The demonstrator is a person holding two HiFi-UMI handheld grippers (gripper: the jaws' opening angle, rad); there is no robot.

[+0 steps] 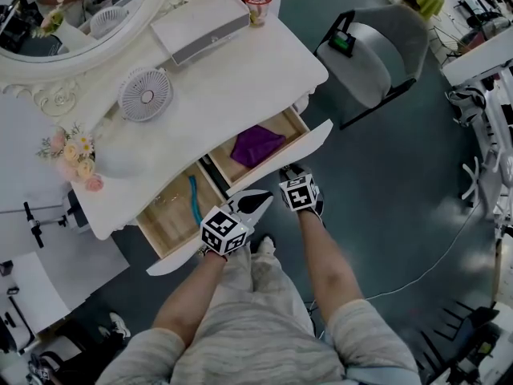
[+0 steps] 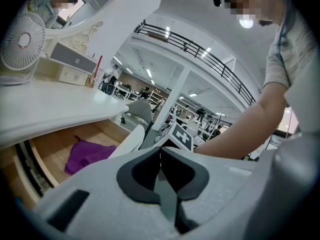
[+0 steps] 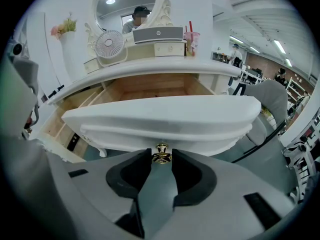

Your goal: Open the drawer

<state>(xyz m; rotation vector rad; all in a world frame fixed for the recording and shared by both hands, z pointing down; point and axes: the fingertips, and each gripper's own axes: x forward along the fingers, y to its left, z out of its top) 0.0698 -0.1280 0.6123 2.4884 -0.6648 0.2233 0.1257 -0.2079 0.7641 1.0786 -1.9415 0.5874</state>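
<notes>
The white dressing table (image 1: pixel 232 83) has two wooden drawers standing pulled out. The right drawer (image 1: pixel 317 139) holds a purple cloth (image 1: pixel 256 145), which also shows in the left gripper view (image 2: pixel 87 154). In the right gripper view the white curved front of that drawer (image 3: pixel 165 116) fills the middle, and its gold knob (image 3: pixel 161 154) sits pinched between the jaws of my right gripper (image 3: pixel 161 157), which is shut on it. The right gripper (image 1: pixel 290 172) points steeply down at that front. My left gripper (image 1: pixel 255 204) (image 2: pixel 160 153) hovers by the left drawer (image 1: pixel 172 223), jaws shut with nothing between them.
On the tabletop stand a small white fan (image 1: pixel 146 95), a flower bunch (image 1: pixel 76 155), a white box (image 1: pixel 200 24) and a red cup (image 1: pixel 258 2). A teal strip (image 1: pixel 193 199) lies in the left drawer. A grey chair (image 1: pixel 377 50) stands at the right. My legs are below the drawers.
</notes>
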